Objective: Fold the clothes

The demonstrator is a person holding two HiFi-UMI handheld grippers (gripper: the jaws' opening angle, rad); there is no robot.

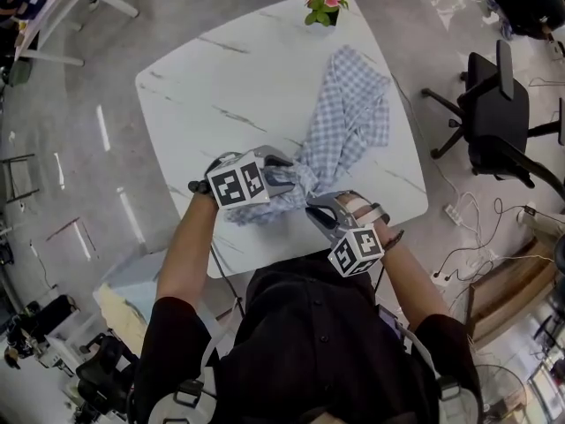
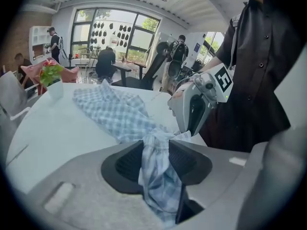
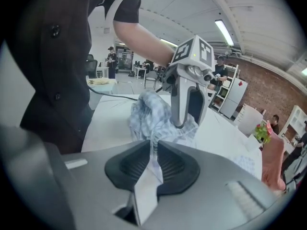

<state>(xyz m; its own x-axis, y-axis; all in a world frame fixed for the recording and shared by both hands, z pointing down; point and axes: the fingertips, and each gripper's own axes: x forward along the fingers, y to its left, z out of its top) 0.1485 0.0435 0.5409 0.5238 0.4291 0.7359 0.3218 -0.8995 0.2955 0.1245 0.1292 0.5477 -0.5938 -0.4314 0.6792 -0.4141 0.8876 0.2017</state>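
A blue-and-white checked garment point(image 1: 353, 117) lies crumpled across the white marble table point(image 1: 221, 87), running from the far right toward the near edge. Its near end is bunched up between my two grippers. My left gripper point(image 1: 287, 184) is shut on a thick fold of that cloth, which fills the gap between its pads point(image 2: 156, 157). Close beside it, my right gripper point(image 1: 316, 208) is shut on a thin edge of the same garment point(image 3: 151, 116), pinched between its pads point(image 3: 154, 159). The two grippers face each other over the table's near edge, with the lifted bunch hanging between them.
A small pot of pink flowers point(image 1: 322, 7) stands at the table's far edge. A black office chair point(image 1: 494, 117) is to the right of the table, with cables and a power strip point(image 1: 455, 212) on the floor. People are in the room's background.
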